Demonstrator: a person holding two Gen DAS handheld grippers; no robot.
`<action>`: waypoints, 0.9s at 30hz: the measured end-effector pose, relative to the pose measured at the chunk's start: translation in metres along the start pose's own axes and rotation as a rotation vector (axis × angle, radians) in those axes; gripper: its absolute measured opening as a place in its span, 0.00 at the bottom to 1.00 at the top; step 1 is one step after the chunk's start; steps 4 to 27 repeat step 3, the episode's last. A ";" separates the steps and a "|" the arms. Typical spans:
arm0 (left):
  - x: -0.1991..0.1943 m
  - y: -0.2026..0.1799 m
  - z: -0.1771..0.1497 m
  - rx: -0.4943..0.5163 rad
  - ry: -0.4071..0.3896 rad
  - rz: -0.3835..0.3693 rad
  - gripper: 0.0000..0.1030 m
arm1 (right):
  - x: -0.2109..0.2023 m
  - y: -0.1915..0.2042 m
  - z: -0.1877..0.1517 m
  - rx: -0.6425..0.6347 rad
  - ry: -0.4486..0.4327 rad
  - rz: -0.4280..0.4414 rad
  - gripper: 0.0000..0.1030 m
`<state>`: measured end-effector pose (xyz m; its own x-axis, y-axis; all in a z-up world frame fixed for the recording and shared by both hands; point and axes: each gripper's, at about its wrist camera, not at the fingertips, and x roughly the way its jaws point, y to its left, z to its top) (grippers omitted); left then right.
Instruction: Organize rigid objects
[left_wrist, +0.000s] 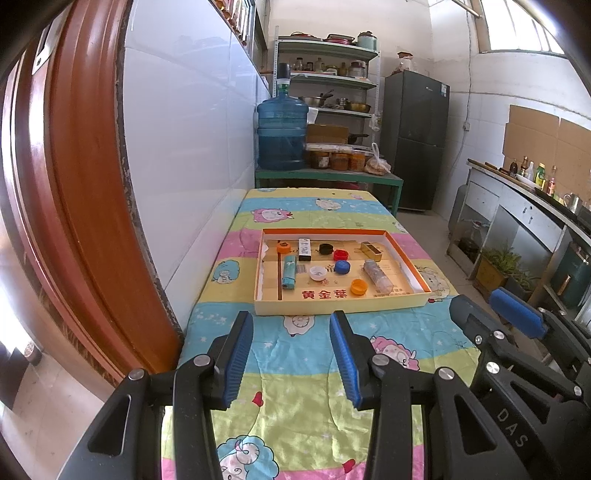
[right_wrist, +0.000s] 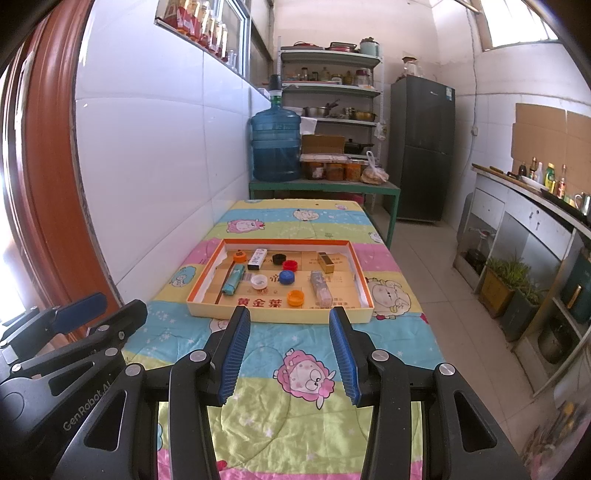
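Both claws held low over the cartoon-print bedsheet, side by side, short of the shallow cardboard tray. Left gripper spread wide, nothing between its blue pads; right gripper equally wide and empty.

All task items found straight ahead of both claws, inside the tray, none touching a finger. Nearest the right claw: an orange bottle cap just past the tray's near wall, almost dead ahead. A clear tube-shaped container ahead and slightly right, long axis running away from the claw. A blue cap, white cap, red cap and black cap farther ahead, loosely clustered. A teal lighter-like cylinder ahead-left, long axis also pointing mostly away. A small white-and-black box, a gold box and a small orange piece toward the far wall.

Judged: teal cylinder lay nearly in line with the left claw, so better suited to that hand; tube and orange cap nearer the right. Across-the-axis closure needed for either long item, with little wrist turn.
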<state>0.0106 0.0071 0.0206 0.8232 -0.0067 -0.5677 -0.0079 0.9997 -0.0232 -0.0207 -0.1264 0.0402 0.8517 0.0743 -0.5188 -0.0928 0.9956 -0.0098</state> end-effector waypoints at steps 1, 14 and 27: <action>0.000 -0.001 -0.001 0.001 0.000 0.001 0.42 | 0.000 0.000 0.000 0.000 0.000 0.000 0.45; 0.000 0.000 -0.003 0.000 0.000 0.002 0.42 | 0.000 -0.001 0.000 0.000 0.000 0.001 0.45; 0.000 0.000 -0.003 0.000 0.000 0.002 0.42 | 0.000 -0.001 0.000 0.000 0.000 0.001 0.45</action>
